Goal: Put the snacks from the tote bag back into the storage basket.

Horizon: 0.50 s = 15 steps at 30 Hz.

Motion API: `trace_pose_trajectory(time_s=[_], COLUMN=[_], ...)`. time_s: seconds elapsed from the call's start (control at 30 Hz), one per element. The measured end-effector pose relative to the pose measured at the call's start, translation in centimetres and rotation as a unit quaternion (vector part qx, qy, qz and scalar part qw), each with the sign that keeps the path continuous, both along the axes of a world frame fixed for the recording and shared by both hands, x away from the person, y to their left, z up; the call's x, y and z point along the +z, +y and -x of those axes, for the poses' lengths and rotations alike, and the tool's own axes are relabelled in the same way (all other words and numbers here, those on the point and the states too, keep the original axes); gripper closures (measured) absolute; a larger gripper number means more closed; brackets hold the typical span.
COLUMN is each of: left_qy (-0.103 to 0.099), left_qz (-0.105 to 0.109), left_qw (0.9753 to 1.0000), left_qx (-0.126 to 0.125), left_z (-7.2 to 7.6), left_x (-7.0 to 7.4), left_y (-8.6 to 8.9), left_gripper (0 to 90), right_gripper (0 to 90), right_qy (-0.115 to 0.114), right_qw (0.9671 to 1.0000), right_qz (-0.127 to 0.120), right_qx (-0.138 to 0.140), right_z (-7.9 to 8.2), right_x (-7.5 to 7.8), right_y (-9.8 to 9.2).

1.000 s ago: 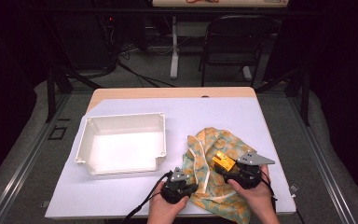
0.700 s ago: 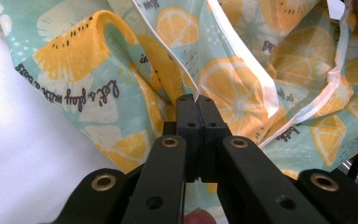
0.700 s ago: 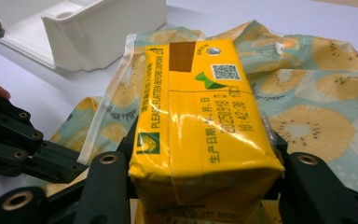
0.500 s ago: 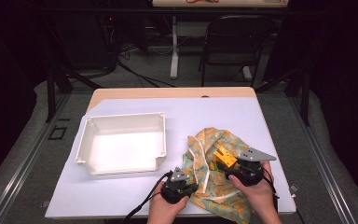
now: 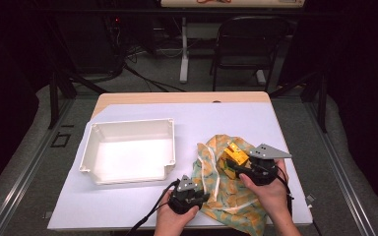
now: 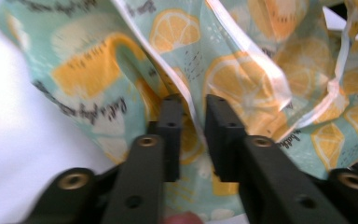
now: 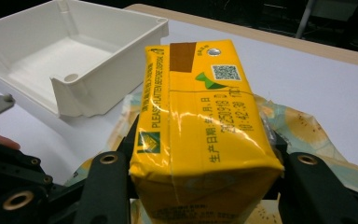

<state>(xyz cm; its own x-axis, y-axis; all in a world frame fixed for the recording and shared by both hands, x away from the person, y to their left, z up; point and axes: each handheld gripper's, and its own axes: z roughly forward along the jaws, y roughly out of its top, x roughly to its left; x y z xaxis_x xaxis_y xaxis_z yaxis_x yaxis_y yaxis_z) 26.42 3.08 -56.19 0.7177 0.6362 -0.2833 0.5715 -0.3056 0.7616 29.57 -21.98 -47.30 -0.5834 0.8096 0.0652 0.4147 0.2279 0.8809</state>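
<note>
Gripping the yellow carton [image 7: 200, 135] between my right gripper [image 5: 240, 168] jaws, I hold it over the lemon-print bag [image 5: 226, 199]; my left gripper [image 6: 193, 135] pinches the bag's edge, beside the white tray [image 5: 128, 177].

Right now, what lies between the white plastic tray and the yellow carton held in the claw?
In the high view, bare pale tabletop and the lemon-print cloth bag's edge separate white plastic tray from yellow carton.
</note>
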Motion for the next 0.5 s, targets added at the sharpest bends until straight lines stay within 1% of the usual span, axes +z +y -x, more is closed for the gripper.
trace_pose_trajectory(time_s=[0.03,0.13,0.17,0.2,0.27,0.33,0.37,0.4,0.43,0.47,0.5], left_qy=[-0.006,-0.035,-0.042,-0.050,-0.070,-0.085,-0.090,-0.099,-0.104,-0.112,-0.123], left_qz=[0.000,0.006,0.008,0.015,0.020,0.033,0.034,0.042,0.049,0.054,0.054], left_qw=[1.0000,0.9993,0.9989,0.9984,0.9967,0.9951,0.9947,0.9936,0.9927,0.9916,0.9903], left_qx=[-0.001,0.015,0.017,0.024,0.035,0.039,0.036,0.035,0.036,0.036,0.035], left_z=[0.0,0.3,0.3,0.3,0.3,0.1,0.0,-0.1,-0.1,-0.1,-0.1], left_x=[0.3,1.3,1.6,1.9,2.6,3.3,3.6,4.0,4.3,4.6,4.7], left_y=[0.4,1.3,1.7,2.1,3.0,3.7,4.0,4.3,4.5,4.7,4.7], left_gripper=[67.5,54.8,50.9,47.3,40.8,36.0,36.0,34.8,33.8,32.7,30.6], right_gripper=[51.0,51.0,51.0,51.0,51.0,51.0,51.0,51.0,51.0,51.0,51.0], right_qy=[0.000,-0.009,-0.006,-0.002,-0.004,-0.004,-0.004,-0.006,-0.009,-0.013,-0.015], right_qw=[1.0000,0.9999,0.9999,1.0000,0.9999,0.9997,0.9997,0.9997,0.9997,0.9995,0.9995], right_qz=[0.000,-0.010,-0.013,-0.009,-0.010,-0.021,-0.021,-0.022,-0.023,-0.028,-0.027], right_qx=[0.001,-0.001,-0.003,0.000,-0.006,-0.009,-0.009,-0.008,-0.007,-0.007,-0.006], right_z=[0.0,0.2,0.2,0.2,0.3,0.6,0.6,0.7,0.9,1.0,1.1], right_x=[0.1,0.1,0.1,0.2,0.4,0.9,0.9,1.0,1.3,1.5,1.8], right_y=[0.0,-0.1,-0.1,-0.3,-0.5,-0.8,-0.8,-0.9,-1.0,-1.0,-1.0])
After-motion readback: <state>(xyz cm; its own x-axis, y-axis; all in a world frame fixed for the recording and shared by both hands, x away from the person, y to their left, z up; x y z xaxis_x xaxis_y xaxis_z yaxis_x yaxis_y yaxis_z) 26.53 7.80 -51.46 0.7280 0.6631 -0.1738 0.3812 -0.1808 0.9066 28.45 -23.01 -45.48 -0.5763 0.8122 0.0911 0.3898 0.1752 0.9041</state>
